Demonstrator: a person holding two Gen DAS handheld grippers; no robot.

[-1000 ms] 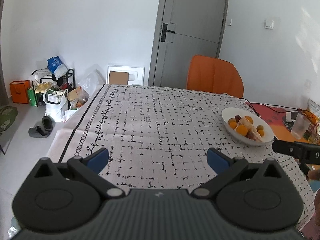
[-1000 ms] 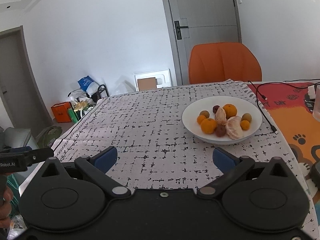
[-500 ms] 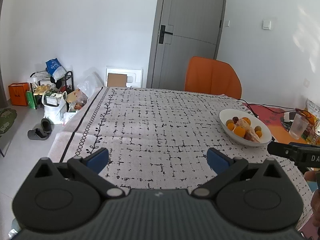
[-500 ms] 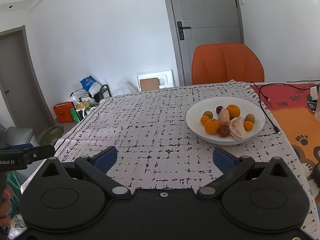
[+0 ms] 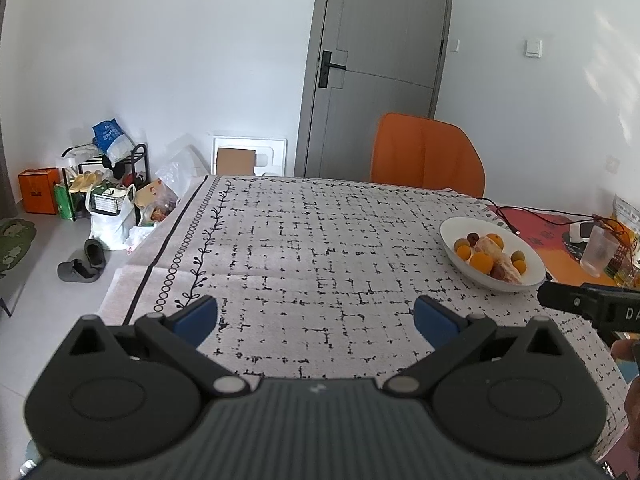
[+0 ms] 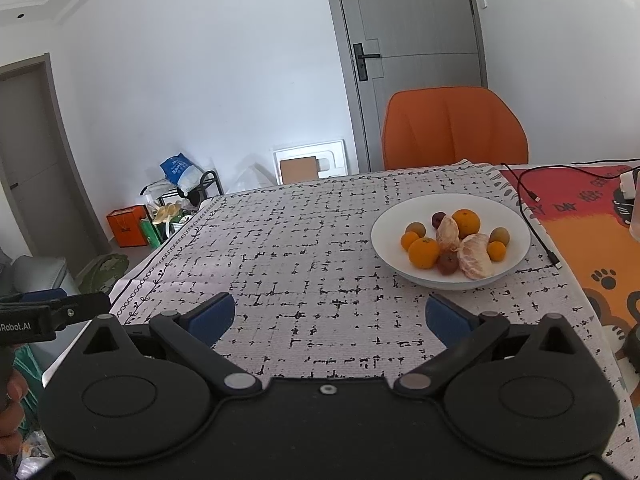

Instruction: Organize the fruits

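The left gripper (image 5: 316, 314) has its jaws spread wide with nothing between them, only patterned tablecloth (image 5: 320, 248) showing in the gap. The right gripper (image 6: 330, 314) stands the same way, jaws wide apart and empty, hovering over the near edge of the table, touching nothing.

Just ahead of the right gripper, toward its right finger, sits the white bowl (image 6: 508, 216) on the cloth. The right wrist view shows its contents clearly: a large orange (image 6: 466, 222) at the back, another orange (image 6: 424, 253) in front, two peeled citrus pieces (image 6: 474, 256) in the middle, small green-brown fruits at the left and right sides, and two dark reddish ones that may be plums or dates. From the left wrist view the same bowl (image 5: 452, 229) lies well off to the right and is seen at a low angle, so the fruits overlap and are hard to count.

Only the left view shows the clear plastic cup (image 5: 598, 250) beyond the bowl, and slippers (image 5: 82, 266) on the floor. Only the right view shows the black cable (image 6: 534, 228) running past the bowl's right side onto the orange mat (image 6: 592, 240). Both show the orange chair (image 6: 452, 128) at the far edge of the table, before the grey door (image 6: 412, 40)
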